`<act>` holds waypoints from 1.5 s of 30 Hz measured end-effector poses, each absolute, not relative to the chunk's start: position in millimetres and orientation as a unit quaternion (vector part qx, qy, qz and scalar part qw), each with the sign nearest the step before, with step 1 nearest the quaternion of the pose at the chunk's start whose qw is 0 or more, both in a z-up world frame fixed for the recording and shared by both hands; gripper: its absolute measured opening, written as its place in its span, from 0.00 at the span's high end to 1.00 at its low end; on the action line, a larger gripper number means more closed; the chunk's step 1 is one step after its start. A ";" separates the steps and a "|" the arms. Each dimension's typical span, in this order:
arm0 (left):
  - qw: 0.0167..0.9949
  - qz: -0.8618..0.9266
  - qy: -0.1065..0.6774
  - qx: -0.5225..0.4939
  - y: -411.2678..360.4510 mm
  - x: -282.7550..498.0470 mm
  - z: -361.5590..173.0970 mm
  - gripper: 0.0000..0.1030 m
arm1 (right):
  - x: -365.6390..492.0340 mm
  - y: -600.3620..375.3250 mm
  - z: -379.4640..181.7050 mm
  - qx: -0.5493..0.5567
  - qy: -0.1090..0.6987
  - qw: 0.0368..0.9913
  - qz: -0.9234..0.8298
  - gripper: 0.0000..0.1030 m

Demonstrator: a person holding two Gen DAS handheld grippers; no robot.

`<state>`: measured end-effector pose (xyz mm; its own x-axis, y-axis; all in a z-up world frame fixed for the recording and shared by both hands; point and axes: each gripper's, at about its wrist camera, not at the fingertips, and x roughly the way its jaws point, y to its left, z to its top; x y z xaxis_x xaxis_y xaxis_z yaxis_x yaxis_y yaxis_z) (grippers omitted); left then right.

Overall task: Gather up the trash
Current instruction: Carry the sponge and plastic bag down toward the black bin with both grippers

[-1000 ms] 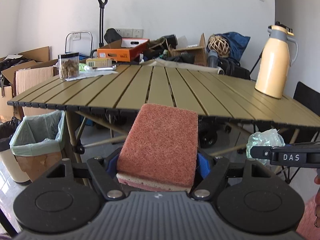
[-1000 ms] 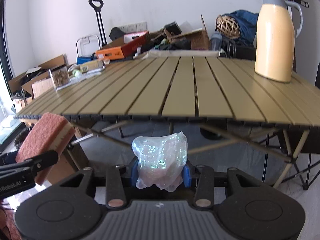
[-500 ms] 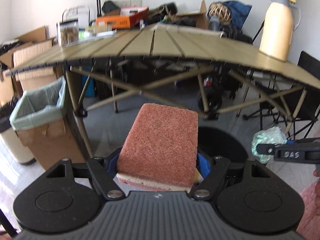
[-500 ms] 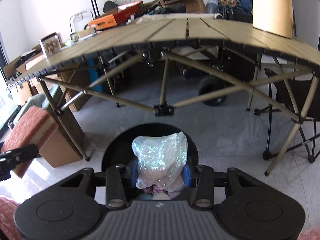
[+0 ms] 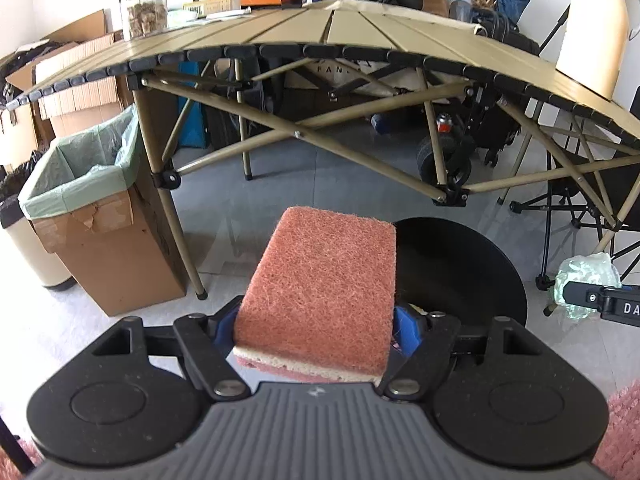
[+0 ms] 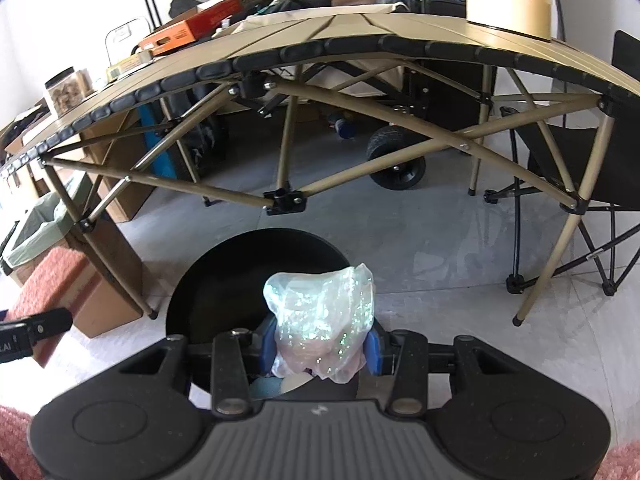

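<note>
My left gripper (image 5: 316, 328) is shut on a reddish scouring sponge (image 5: 320, 288) with a pale underside, held flat between the blue pads. A round black bin (image 5: 460, 276) sits on the floor just past and right of the sponge. My right gripper (image 6: 320, 346) is shut on a crumpled clear plastic bag (image 6: 322, 312), held over the near rim of the same black bin (image 6: 224, 280). In the left wrist view the bag (image 5: 586, 280) and the right gripper's finger show at the right edge. The sponge (image 6: 44, 284) shows at the left edge of the right wrist view.
A folding slat table (image 5: 360, 36) stands ahead with crossed legs beneath it; a jar (image 5: 146, 10), boxes and a cream jug (image 5: 596, 28) sit on top. A cardboard box lined with a green bag (image 5: 88, 184) stands at the left. A folding chair (image 6: 580, 168) is right.
Both grippers have dropped from tabletop height to below the table edge and tilted downward; the black bin has come into view under them. Sponge and bag stay gripped.
</note>
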<state>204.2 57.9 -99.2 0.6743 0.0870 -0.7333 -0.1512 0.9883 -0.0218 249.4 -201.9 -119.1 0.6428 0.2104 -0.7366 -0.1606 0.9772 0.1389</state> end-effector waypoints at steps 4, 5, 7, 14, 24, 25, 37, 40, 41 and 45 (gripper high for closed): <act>0.907 0.073 0.414 -0.034 48.5 213.4 -102.1 0.27 | 251.8 -209.2 -119.6 0.033 0.411 0.907 0.086 0.60; 0.905 0.072 0.418 -0.035 46.7 215.9 -102.8 0.27 | 252.5 -211.3 -120.0 0.033 0.410 0.908 0.081 0.60; 0.902 0.071 0.424 -0.033 41.7 220.0 -103.2 0.27 | 254.4 -216.4 -120.8 0.035 0.410 0.909 0.072 0.60; 0.888 0.071 0.452 -0.034 24.5 238.9 -107.2 0.27 | 259.5 -233.9 -125.8 0.051 0.414 0.908 0.045 0.60; 0.869 0.065 0.488 -0.048 -2.0 269.9 -114.7 0.27 | 264.1 -250.1 -132.6 0.066 0.419 0.905 0.029 0.60; 0.867 0.063 0.492 -0.049 -5.3 272.9 -115.6 0.27 | 264.6 -251.9 -133.4 0.068 0.420 0.905 0.027 0.60; 0.851 0.041 0.520 -0.056 -46.2 304.2 -126.1 0.27 | 270.3 -268.7 -141.1 0.085 0.428 0.899 0.015 0.60; 0.847 0.042 0.527 -0.057 -54.0 312.1 -130.4 0.27 | 271.7 -271.1 -144.1 0.086 0.434 0.897 0.012 0.60; 0.845 0.043 0.529 -0.057 -55.3 313.9 -131.9 0.27 | 271.9 -272.7 -145.5 0.087 0.437 0.895 0.010 0.60; 0.839 0.044 0.540 -0.056 -61.2 319.5 -137.9 0.27 | 272.6 -277.6 -148.5 0.093 0.444 0.891 0.004 0.60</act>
<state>319.5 -61.2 -137.9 0.4137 0.0133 -0.9103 -0.1349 0.9897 -0.0468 272.6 -277.6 -148.5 0.6061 0.0904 -0.7903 0.0749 0.9826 0.1698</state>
